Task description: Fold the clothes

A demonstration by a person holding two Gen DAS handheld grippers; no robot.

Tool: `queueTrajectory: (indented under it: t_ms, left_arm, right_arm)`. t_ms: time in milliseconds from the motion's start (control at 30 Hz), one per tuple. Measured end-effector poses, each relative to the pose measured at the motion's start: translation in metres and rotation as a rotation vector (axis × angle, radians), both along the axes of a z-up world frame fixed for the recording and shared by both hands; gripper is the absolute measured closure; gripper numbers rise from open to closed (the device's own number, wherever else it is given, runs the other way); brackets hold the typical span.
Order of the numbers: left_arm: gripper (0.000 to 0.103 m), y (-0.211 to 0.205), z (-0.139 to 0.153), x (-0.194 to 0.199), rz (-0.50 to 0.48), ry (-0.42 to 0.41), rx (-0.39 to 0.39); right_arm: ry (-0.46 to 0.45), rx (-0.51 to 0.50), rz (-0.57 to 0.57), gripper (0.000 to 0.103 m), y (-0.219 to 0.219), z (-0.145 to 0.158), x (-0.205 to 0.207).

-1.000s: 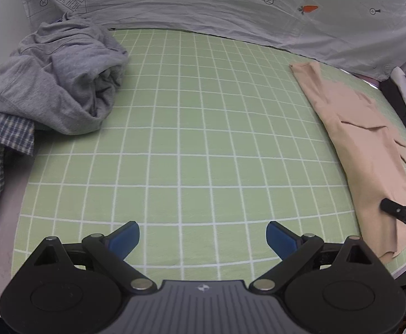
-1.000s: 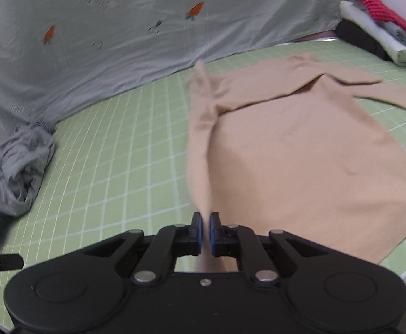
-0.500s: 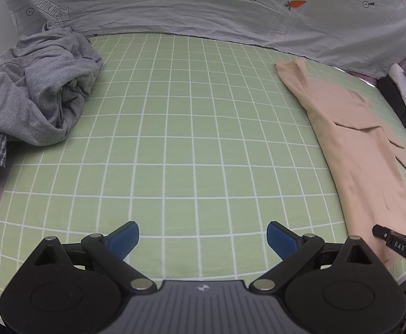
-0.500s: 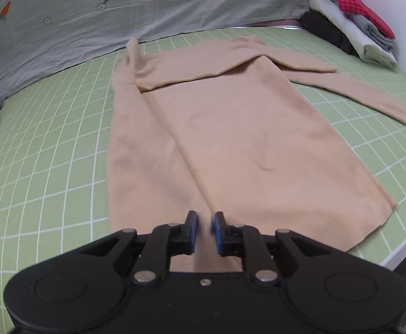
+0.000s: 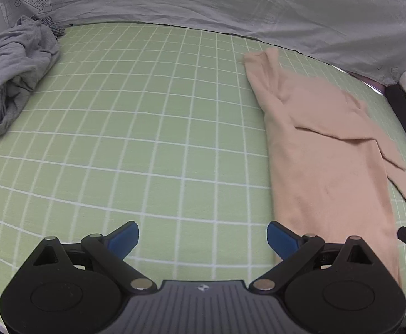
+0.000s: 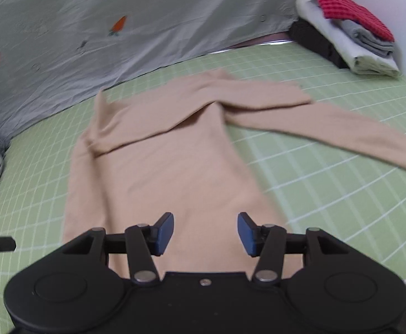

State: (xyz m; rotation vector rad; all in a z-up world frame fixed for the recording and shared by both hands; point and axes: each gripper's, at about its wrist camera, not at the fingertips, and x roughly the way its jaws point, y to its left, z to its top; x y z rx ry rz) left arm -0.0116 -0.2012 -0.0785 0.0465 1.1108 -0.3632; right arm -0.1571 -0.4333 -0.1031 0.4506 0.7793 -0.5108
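Note:
A beige long-sleeved top [image 6: 169,161] lies flat on the green grid mat [image 6: 328,189], one side folded in over the body and one sleeve [image 6: 342,128] stretched out to the right. My right gripper [image 6: 205,232] hovers over its near hem; the jaws are opening and nothing is between them. In the left wrist view the same top [image 5: 322,153] lies at the right, and my left gripper [image 5: 203,236] stands open over the bare mat [image 5: 147,139], its right fingertip [image 5: 279,236] close to the top's left edge.
A crumpled grey garment [image 5: 11,72] sits at the mat's far left. A stack of folded clothes [image 6: 350,36], red check on top, stands at the far right corner. A grey carrot-print sheet [image 6: 119,22] hangs behind. The table's edge runs close at the lower right.
My right gripper let go of the beige fold and opened, and it moved right along the hem. The fold now lies flat. My left gripper shifted right toward the top.

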Motion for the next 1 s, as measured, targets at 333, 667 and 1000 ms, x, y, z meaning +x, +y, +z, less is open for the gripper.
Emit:
queueTrajectory:
  t_ms: [333,667,1000]
  left_arm:
    - [0.005,-0.064,-0.021,0.054,0.054,-0.002,0.028]
    - [0.005,-0.119,-0.031,0.155,0.05,-0.031,0.059]
    - [0.005,-0.158,-0.042,0.241,-0.026,-0.078,0.041]
  right_arm:
    - [-0.014,0.02,-0.132,0.05,-0.118,-0.024,0.011]
    - [0.017,-0.02,-0.233,0.046,-0.224,-0.047,0.085]
    - [0.082,-0.069,-0.229,0.041,-0.244,-0.066,0.148]
